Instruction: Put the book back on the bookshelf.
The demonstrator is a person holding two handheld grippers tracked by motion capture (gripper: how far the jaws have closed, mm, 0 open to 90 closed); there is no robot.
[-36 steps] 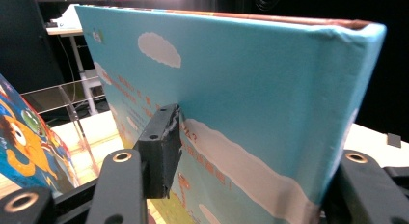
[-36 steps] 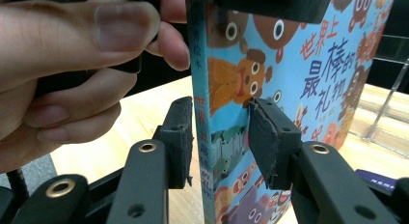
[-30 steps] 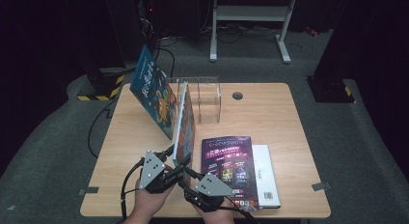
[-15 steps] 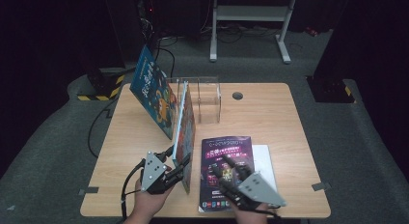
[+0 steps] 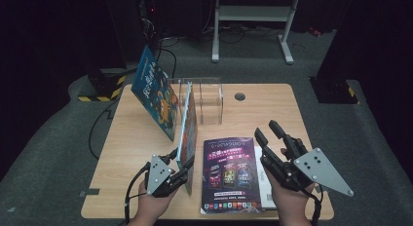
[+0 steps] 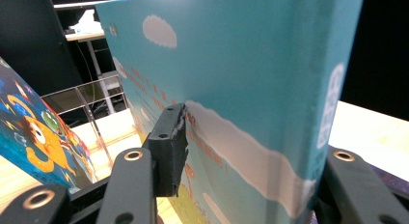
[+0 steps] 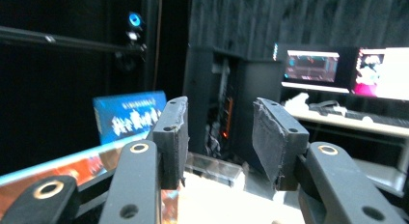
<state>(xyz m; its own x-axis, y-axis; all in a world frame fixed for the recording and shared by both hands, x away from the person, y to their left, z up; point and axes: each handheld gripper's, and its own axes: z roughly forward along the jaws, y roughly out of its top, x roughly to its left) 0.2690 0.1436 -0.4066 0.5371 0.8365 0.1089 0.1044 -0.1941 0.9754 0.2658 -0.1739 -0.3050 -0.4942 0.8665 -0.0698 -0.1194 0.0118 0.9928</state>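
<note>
Magazine (image 5: pixel 230 173) flat beside upright book (image 5: pixel 187 138)

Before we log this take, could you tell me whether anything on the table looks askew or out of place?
Yes: the dark-blue picture book leans steeply against the clear acrylic rack instead of standing in a slot. The teal book stands on edge, held by the left gripper.
</note>
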